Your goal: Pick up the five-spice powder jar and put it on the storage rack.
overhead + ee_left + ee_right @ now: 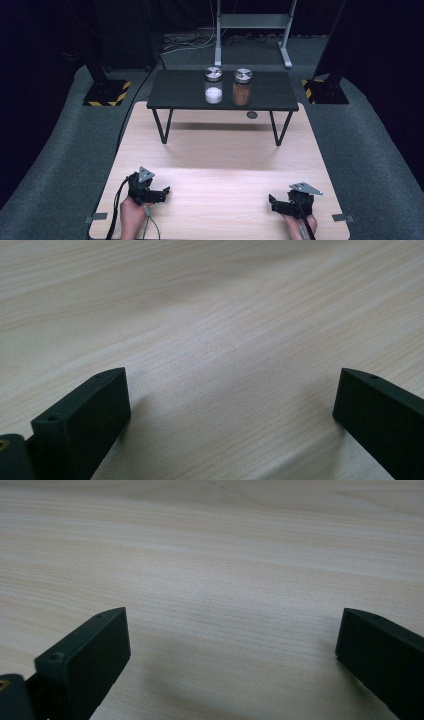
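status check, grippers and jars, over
Left gripper and right gripper open, empty, low over the wooden table. White-filled jar and brown-filled jar upright on the black shelf, untouched. Path between looks clear.

black grippers [150, 192], pale wood-grain table [225, 165]

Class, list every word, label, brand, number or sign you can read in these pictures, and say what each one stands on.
None: no readable text anywhere.
Jar of white powder and jar of brown powder: no label visible.
Yellow-and-black hazard stripes on the stand bases: a marking, no words.
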The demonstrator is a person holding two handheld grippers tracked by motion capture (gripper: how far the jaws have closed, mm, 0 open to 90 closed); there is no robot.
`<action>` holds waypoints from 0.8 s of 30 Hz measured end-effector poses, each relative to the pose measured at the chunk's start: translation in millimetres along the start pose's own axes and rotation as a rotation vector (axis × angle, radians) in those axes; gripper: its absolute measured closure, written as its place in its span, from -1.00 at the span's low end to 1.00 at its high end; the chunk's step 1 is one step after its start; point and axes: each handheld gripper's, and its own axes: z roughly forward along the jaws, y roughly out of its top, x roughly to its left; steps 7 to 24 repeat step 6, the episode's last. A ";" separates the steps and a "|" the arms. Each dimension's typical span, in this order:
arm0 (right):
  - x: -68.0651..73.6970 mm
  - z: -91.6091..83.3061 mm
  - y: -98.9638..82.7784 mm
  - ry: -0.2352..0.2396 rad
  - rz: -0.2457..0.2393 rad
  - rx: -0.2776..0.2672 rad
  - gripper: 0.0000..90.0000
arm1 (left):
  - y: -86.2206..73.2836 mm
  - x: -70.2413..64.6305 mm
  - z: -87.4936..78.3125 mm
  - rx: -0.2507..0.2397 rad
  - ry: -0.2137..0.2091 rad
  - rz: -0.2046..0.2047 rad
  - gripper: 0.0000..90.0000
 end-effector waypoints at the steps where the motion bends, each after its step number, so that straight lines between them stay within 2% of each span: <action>1: -0.1 0.0 0.0 0.000 0.001 0.000 -1.00 | 0.0 0.1 0.0 0.000 0.000 0.000 -0.97; 24: 0.7 0.2 0.3 -0.001 -0.001 0.002 -1.00 | 0.0 0.0 0.0 0.000 -0.001 0.001 -0.96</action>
